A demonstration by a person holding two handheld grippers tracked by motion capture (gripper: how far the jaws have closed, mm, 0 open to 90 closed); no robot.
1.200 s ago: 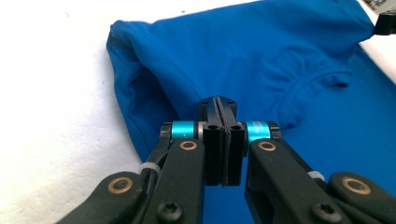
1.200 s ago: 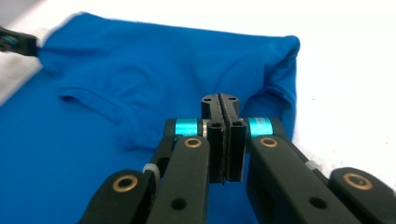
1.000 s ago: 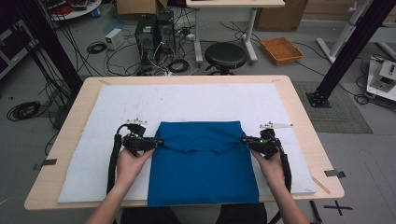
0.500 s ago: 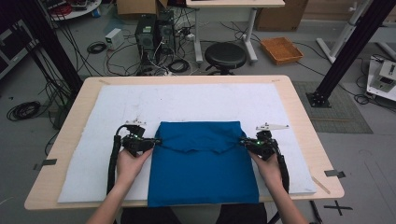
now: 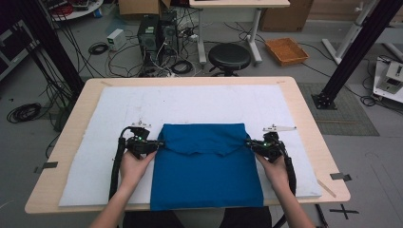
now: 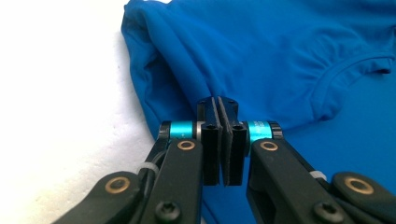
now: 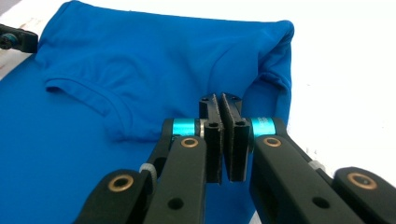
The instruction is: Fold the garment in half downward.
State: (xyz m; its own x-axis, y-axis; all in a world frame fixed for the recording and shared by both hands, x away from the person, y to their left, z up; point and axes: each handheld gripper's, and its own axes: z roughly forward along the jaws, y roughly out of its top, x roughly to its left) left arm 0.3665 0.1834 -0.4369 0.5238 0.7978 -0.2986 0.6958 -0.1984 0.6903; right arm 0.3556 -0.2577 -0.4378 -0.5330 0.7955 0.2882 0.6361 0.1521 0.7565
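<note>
High view: on the white pad (image 5: 95,156) that covers the worktop (image 5: 309,118), a blue T-shirt (image 5: 204,175) lies flat at the near middle, its top part folded down toward the person so the neckline shows. The left tool (image 5: 159,144) sits at the shirt's left edge; in the left gripper view its jaws are pressed together on a fold of blue cloth. The right tool (image 5: 248,143) mirrors it at the right edge, likewise clamped on the cloth. This reads as mid-fold. The next move probably calls for both tools travelling evenly, keeping the edge taut and square.
</note>
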